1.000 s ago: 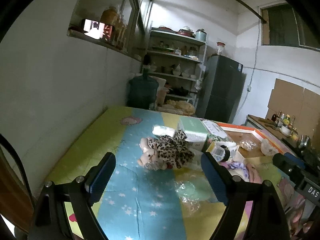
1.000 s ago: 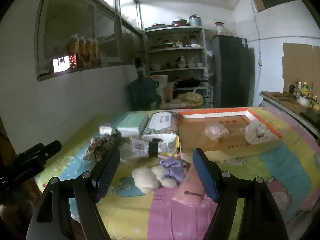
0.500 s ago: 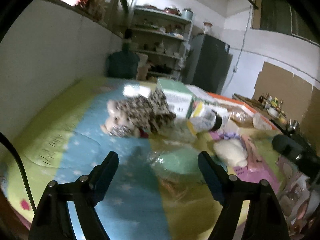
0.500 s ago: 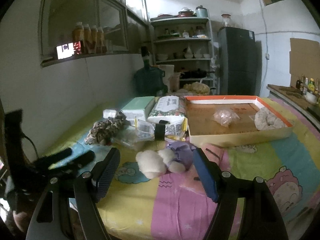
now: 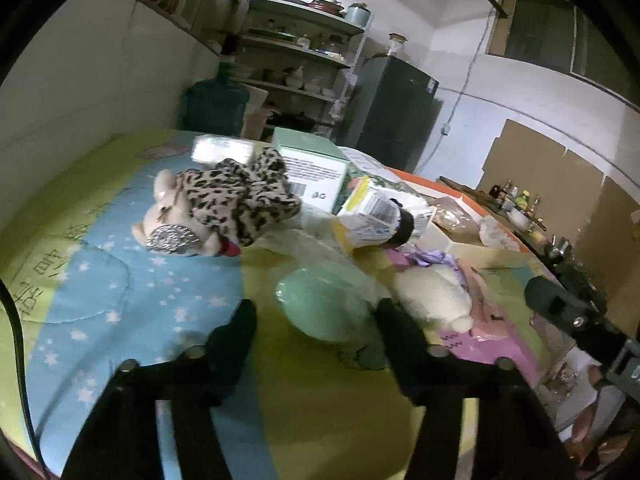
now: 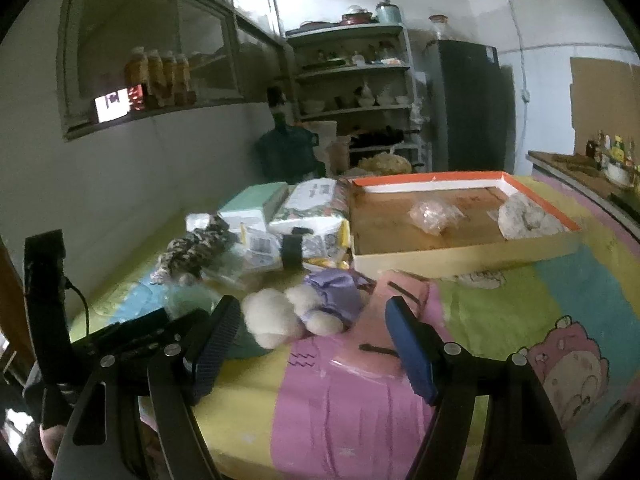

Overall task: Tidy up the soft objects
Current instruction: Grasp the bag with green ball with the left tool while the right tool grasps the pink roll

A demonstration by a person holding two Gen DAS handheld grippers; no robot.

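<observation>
Left wrist view: a counter (image 5: 120, 304) under a patchwork cloth of blue, yellow, green and pink.
Room: white walls, an open shelf rack (image 6: 352, 80) at the far end, a dark fridge (image 6: 472, 104) to its right, a water jug (image 5: 216, 104) on the floor to the left.
Soft toys: two, a leopard-print plush (image 5: 224, 204) at far left and a white plush in purple (image 6: 304, 308) nearer.
Tray: one orange-rimmed box (image 6: 460, 256) at far right, holding two bagged items.
Packs: several tissue packs, stacked between plush and tray.
Left tool (image 5: 316, 320): jaws just been narrowing, a clear bag with a green thing (image 5: 324, 300) between them; contact unclear.
Right tool (image 6: 312, 340): spread wide, nothing gripped, the white plush just beyond.
</observation>
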